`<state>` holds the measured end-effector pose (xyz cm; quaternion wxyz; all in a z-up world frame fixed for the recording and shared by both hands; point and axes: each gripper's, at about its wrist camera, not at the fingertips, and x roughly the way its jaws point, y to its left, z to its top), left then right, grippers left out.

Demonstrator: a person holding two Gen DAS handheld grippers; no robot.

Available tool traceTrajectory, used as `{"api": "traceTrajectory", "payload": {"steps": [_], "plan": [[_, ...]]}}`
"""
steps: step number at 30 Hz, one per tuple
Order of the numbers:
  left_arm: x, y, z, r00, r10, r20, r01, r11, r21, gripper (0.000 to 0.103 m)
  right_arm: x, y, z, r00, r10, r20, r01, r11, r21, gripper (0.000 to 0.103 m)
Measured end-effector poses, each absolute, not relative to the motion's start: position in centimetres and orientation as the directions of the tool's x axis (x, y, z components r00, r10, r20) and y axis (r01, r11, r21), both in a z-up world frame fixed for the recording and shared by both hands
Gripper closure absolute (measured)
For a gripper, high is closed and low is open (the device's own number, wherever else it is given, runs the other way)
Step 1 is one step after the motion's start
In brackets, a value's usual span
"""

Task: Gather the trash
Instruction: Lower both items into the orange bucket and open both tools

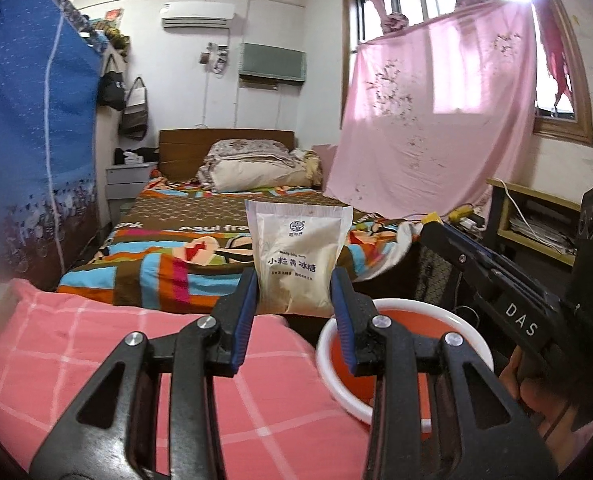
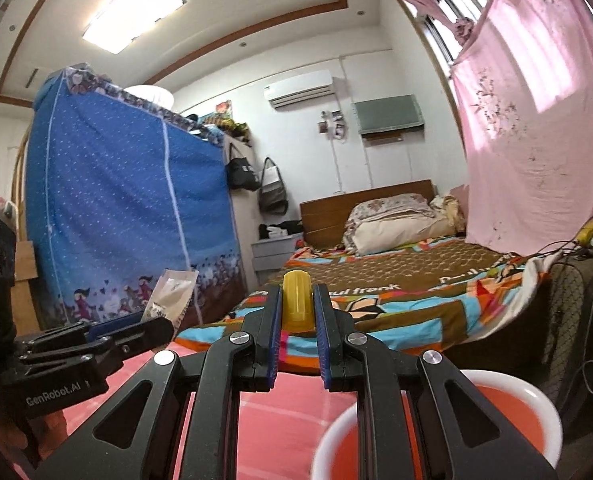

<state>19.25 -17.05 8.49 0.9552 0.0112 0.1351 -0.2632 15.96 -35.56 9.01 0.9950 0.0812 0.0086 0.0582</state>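
Observation:
My left gripper (image 1: 292, 280) is shut on a white sugar packet (image 1: 298, 254) with printed Chinese text, held upright above the pink checked cloth (image 1: 136, 344). My right gripper (image 2: 298, 300) is shut on a small yellow ribbed cap-like piece (image 2: 297, 300), pointing level toward the bed. A white-rimmed orange bin (image 1: 400, 352) sits just below and right of the left gripper; the same bin (image 2: 500, 412) lies under the right gripper's right side. In the right wrist view the left gripper (image 2: 152, 322) shows at the left with the packet (image 2: 172, 292).
A bed with a colourful blanket (image 1: 176, 256) lies ahead. A blue fabric wardrobe (image 1: 28, 128) stands at the left. A pink sheet (image 1: 436, 120) hangs by the window at the right. A desk with cables (image 1: 536, 220) is at the far right.

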Motion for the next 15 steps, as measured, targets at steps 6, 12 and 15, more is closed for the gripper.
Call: {"api": "traceTrajectory", "payload": {"steps": [6,12,15], "plan": [[18.7,-19.5,7.9,0.792,-0.534,-0.296,0.55,0.835,-0.033,0.062,14.9,-37.4,8.5,0.998,0.065,-0.023,-0.06,0.983,0.176,0.089],[18.2,-21.9,6.6,0.763,-0.546,-0.346,0.579,0.815,-0.01,0.062,14.5,-38.9,7.8,0.998,0.023,-0.058,-0.012,0.982,0.191,0.089],[18.3,-22.9,6.0,0.746,-0.551,-0.373,0.591,0.806,-0.008,0.062,14.4,-39.7,7.3,0.997,0.008,-0.081,0.009,0.98,0.201,0.089]]}}
